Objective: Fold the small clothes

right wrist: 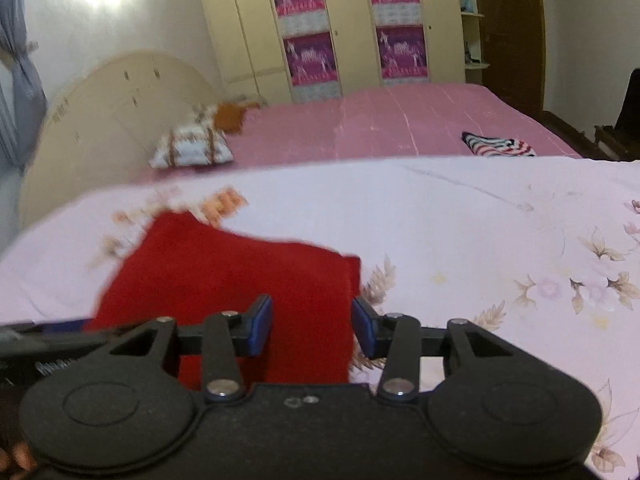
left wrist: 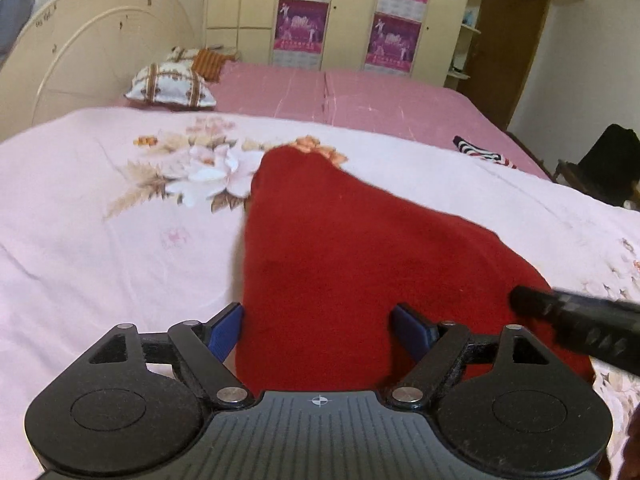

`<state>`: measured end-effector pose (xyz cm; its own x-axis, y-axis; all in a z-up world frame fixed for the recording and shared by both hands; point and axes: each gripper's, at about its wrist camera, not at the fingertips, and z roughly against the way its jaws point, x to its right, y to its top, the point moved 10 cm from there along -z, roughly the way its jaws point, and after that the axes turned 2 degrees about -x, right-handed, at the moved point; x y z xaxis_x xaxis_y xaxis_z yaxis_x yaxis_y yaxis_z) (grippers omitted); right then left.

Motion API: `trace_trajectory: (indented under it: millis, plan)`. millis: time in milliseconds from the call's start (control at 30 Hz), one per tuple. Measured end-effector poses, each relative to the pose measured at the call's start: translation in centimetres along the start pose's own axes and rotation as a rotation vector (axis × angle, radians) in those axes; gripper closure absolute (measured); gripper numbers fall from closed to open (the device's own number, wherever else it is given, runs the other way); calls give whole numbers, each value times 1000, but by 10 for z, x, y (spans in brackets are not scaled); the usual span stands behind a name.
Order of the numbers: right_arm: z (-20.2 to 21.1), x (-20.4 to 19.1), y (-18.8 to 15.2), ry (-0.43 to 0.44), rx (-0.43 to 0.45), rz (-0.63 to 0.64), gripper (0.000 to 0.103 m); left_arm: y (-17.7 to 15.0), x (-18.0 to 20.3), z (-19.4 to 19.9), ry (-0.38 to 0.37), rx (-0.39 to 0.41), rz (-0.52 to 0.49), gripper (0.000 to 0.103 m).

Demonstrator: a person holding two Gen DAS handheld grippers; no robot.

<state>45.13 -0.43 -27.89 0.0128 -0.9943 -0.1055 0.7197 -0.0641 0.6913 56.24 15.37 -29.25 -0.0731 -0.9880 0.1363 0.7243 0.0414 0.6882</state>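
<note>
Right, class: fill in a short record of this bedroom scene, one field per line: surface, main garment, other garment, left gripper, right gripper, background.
surface: pale pink floral sheet over a pink bed
main garment: red cloth, lying on the sheet
other garment: striped cloth, farther back on the bed
left gripper: open, jaws wide, red cloth between them
right gripper: open, over the red cloth's edge
background: patterned pillow, cream wardrobe
</note>
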Motion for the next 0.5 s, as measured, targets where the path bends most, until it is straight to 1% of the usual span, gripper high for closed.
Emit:
trace_trajectory:
  millis: [33,100,167,233,300,367,400,433,500]
  plan:
    - [-7,2,-4,-7,-17,6,60,-1,-2,-1,8,1,11,10]
    - [-9,5,-7,-8,-15,-10,56,-2,-3,-1,5,0,22,10]
    - [-5,5,-5,-4,-19,-18,56,-1,-2,5,13,12,-1,10]
    - [7,4,-3,2,-1,-33,55,-1,2,15,20,31,-38,10]
    - [24,1,-2,18,25,-49,54,-5,6,26,9,33,-52,10]
    - [37,0,-4,29,44,-54,49,-10,7,37,-1,31,-46,10]
    - [44,-1,-7,28,49,-47,46,-13,7,42,-5,25,-42,7]
    - [50,-2,-10,25,54,-38,43,-17,7,46,-5,13,-37,0]
    - [60,-2,-19,9,57,-28,41,-25,7,54,-11,4,-32,0]
